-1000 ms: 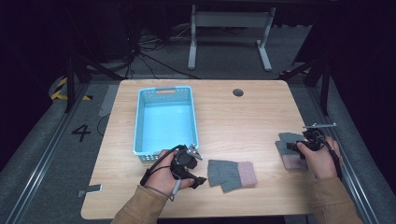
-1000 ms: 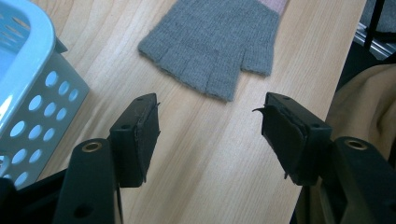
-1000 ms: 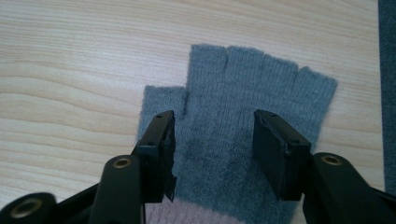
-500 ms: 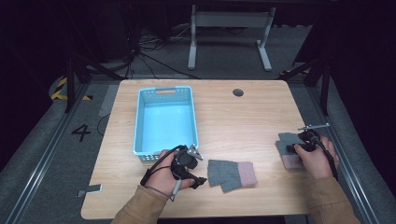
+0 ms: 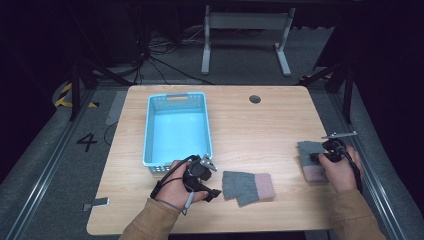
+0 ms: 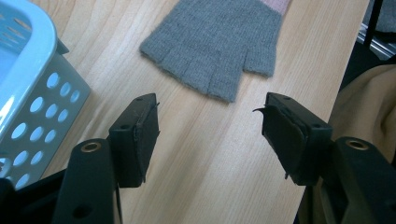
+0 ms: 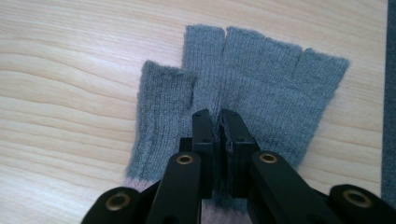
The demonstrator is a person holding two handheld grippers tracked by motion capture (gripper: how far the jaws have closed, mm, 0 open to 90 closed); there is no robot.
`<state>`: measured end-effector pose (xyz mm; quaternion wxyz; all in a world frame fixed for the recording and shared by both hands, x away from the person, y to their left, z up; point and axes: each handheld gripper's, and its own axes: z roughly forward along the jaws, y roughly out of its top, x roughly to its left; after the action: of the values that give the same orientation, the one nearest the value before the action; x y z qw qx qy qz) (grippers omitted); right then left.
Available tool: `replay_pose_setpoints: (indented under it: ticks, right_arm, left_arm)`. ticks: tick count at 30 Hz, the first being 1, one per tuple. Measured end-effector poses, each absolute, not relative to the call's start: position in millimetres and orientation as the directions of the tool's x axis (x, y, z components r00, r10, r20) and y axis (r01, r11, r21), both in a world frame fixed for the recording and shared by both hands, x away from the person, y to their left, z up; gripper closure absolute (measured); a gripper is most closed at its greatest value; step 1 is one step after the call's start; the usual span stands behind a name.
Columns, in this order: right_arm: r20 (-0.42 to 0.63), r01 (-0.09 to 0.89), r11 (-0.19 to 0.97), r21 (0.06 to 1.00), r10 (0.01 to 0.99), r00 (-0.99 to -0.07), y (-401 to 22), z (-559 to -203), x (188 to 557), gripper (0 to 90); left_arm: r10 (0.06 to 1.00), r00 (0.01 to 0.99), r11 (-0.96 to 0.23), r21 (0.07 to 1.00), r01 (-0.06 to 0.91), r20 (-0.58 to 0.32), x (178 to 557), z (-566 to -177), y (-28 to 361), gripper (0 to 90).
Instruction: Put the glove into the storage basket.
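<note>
At the lower left of the high view, beside the blue basket [image 5: 176, 129], the left gripper [image 5: 202, 181] rests with its fingers spread, empty. A grey glove [image 5: 247, 186] lies mid-tabletop [image 5: 260, 125]. At the right edge, the right gripper [image 5: 320, 157] has just been closing; its fingers pinch the second grey glove [image 7: 243, 98].

Dim room, wooden table [image 5: 235, 120] lit from above.
Grey carpet floor [image 5: 45, 165] marked "4" [image 5: 87, 142], yellow-black hazard tape [image 5: 63, 96]. White metal frame stand [image 5: 245, 30] and loose cables [image 5: 165, 62] beyond the table's far edge.
</note>
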<state>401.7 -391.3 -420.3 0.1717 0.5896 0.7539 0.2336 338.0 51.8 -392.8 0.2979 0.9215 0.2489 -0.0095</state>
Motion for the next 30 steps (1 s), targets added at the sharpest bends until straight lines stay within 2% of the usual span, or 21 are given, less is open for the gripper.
replay_pose_setpoints:
  ticks: [5,12,19,30]
  right_arm:
    - [0.018,0.785,0.204,0.585,0.965,-0.263,-388.1,-407.9,396.1,86.1]
    - [0.040,0.750,0.238,0.617,0.942,-0.332,-378.3,-393.1,389.9,85.9]
    - [0.009,0.707,0.307,0.637,0.914,-0.406,-361.9,-376.5,381.9,85.9]
    - [0.026,0.610,0.448,0.654,0.793,-0.609,-333.6,-362.8,372.1,85.6]
  left_arm:
    - [0.449,0.878,-0.698,0.549,0.460,-0.164,337.6,-392.5,50.7,37.2]
    - [0.451,0.877,-0.695,0.552,0.460,-0.164,337.4,-392.1,50.7,37.2]
    - [0.454,0.875,-0.689,0.557,0.463,-0.167,336.8,-391.5,51.2,37.1]
    - [0.446,0.880,-0.691,0.563,0.454,-0.161,338.2,-392.3,52.1,36.7]
